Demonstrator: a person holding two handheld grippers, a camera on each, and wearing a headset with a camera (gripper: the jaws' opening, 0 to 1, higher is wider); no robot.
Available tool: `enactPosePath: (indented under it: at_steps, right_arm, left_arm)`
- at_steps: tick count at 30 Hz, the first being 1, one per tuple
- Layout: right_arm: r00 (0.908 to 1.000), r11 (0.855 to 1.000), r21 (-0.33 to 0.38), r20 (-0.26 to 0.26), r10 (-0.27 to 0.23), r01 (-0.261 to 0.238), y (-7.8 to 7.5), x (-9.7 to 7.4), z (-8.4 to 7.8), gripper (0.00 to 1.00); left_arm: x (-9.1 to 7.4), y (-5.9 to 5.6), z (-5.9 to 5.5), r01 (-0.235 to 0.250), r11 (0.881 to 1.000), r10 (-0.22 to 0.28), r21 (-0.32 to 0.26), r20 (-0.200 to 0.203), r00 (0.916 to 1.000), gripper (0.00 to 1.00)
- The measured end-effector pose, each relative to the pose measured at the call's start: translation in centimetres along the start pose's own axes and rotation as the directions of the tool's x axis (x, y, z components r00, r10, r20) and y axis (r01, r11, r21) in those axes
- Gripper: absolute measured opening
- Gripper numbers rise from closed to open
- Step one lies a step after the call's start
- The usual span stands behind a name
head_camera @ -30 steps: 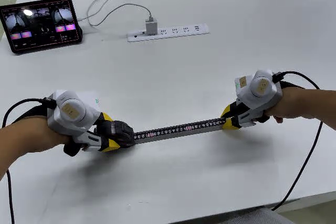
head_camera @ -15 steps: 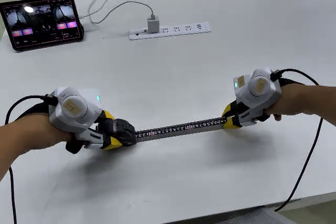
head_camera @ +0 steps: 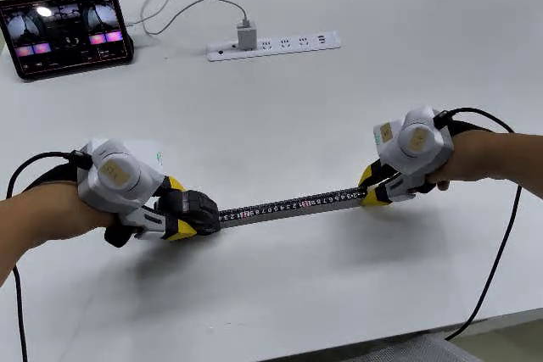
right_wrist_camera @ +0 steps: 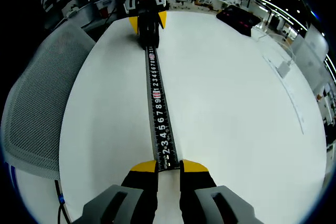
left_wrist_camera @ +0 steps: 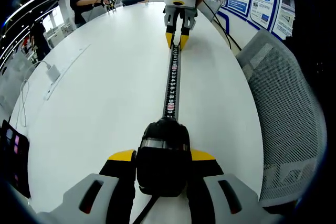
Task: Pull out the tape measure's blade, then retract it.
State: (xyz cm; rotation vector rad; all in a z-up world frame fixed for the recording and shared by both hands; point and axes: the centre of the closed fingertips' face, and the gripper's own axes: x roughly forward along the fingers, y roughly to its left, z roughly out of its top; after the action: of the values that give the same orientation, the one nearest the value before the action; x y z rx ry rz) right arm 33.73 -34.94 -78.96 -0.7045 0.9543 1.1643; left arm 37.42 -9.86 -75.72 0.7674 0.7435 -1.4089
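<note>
My left gripper (head_camera: pixel 180 212) clamps the tape measure's case (head_camera: pixel 195 209) at lower left of the head view, while my right gripper (head_camera: pixel 368 189) pinches the blade (head_camera: pixel 288 207) by its tip at centre right. I'd keep the blade level and straight, moving the right gripper steadily without twisting.

A white table (head_camera: pixel 339 108) carries a lit tablet (head_camera: pixel 66 31) at its far left. To the tablet's right lies a white power strip (head_camera: pixel 276 46) with a charger (head_camera: pixel 246 37) plugged in, and a white cable (head_camera: pixel 174 2) loops between charger and tablet. A grey mesh chair (left_wrist_camera: pixel 286 114) stands at the table's near edge.
</note>
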Motion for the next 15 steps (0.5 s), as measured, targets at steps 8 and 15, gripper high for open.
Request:
enactPosePath:
  at_steps: [8,15]
  right_arm:
    - [0.9999,1.0,-0.017,-0.015,0.001,-0.001,0.04,-0.03,-0.02,0.12]
    - [0.9994,1.0,-0.015,-0.034,-0.005,0.005,-0.02,-0.02,-0.08,0.12]
  left_arm:
    - [0.0,0.15,-0.18,-0.022,1.0,0.022,0.009,-0.005,0.9997,0.33]
    - [-0.59,0.31,-0.71,-0.022,1.0,0.022,0.007,-0.019,0.9996,0.35]
